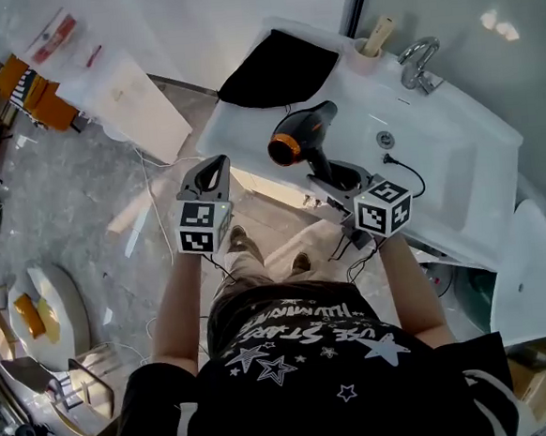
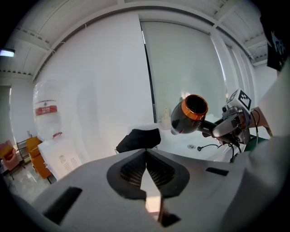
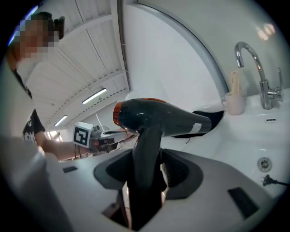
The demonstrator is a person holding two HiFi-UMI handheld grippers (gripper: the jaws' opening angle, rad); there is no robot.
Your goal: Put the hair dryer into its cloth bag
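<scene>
The black hair dryer (image 1: 302,132) with an orange ring hangs over the white washbasin counter (image 1: 237,121), its handle clamped in my right gripper (image 1: 338,177). In the right gripper view the dryer (image 3: 158,120) stands with its handle between the jaws and its barrel lying across. The dryer's plug (image 1: 388,160) lies on the counter. The black cloth bag (image 1: 275,68) lies flat at the counter's far left corner. My left gripper (image 1: 216,167) is shut and holds nothing, off the counter's left edge; its view shows the bag (image 2: 138,139) ahead and the dryer (image 2: 190,113) to the right.
A chrome tap (image 1: 418,62) and a cup (image 1: 369,54) holding a brush stand at the back of the counter. The basin drain (image 1: 385,139) is right of the dryer. Below the counter is marble floor with cables, boards and orange chairs (image 1: 33,95) at the left.
</scene>
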